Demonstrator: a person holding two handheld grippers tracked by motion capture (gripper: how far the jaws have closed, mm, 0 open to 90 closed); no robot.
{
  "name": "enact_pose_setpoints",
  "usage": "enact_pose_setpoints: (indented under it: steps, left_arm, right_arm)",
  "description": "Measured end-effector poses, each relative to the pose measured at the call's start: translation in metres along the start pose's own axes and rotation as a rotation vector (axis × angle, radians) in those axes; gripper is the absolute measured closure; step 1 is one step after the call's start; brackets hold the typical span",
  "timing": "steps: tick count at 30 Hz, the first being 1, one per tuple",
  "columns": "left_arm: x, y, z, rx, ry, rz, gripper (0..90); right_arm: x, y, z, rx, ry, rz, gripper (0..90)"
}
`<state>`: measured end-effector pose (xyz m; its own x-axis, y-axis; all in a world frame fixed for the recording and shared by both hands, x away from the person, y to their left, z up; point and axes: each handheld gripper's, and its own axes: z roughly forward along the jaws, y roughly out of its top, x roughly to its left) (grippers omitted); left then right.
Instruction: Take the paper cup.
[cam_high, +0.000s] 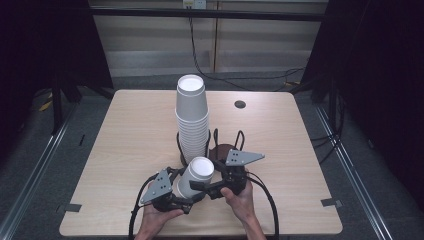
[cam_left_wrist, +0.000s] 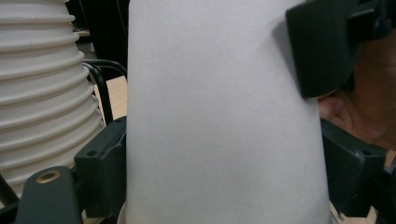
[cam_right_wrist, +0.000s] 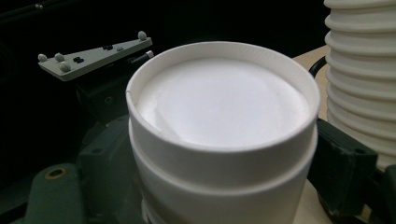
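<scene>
Working over one pale wooden table (cam_high: 125, 150), spreading well beyond both tongs on every side. Keeping one tall stack of white paper cups (cam_high: 191, 107) just beyond the tips of both tongs, standing upside down, its rims packed too tightly for an exact count. Showing one black wire holder (cam_high: 215, 137) looping around the foot of that stack, just past the right tongs. Gripping with two hands, the left hand (cam_high: 157, 215) and the right hand (cam_high: 242, 197), one behind each pair of tongs. Clamping the left tongs (cam_high: 181, 196) narrow on the wide end of one white cup (cam_high: 195, 176), pads pressing its wall from both sides in the left gripper view. Clasping the right tongs (cam_high: 202, 182) onto the same cup nearer its base, a jaw sitting tight against each side in the right gripper view. Holding that cup tilted between the two pairs of tongs, off the table, base pointing toward the stack; showing a ring-shaped step under the base, possibly a second nested cup, not clear enough to tell. Carrying two grey three-cornered plates, one atop the left tongs (cam_high: 159, 186) and one atop the right (cam_high: 243, 157).
</scene>
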<state>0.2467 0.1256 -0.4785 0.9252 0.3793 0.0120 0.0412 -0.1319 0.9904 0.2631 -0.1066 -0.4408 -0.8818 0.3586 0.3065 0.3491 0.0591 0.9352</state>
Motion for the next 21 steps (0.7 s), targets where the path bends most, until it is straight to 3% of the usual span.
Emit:
enact_pose_setpoints:
  steps: [5,16,21]
  left_arm:
    - [0.001,0.000,-0.002,0.015,-0.003,-0.002,16.7]
    - [0.008,0.000,-0.006,0.041,-0.009,-0.016,16.7]
    - [0.013,0.004,-0.009,0.083,-0.012,-0.007,16.7]
  right_arm:
    - [0.000,0.002,-0.003,-0.027,-0.025,0.001,13.0]
    - [-0.001,0.003,-0.008,-0.034,-0.018,-0.003,12.9]
    - [-0.001,0.002,-0.012,-0.028,-0.023,-0.005,12.8]
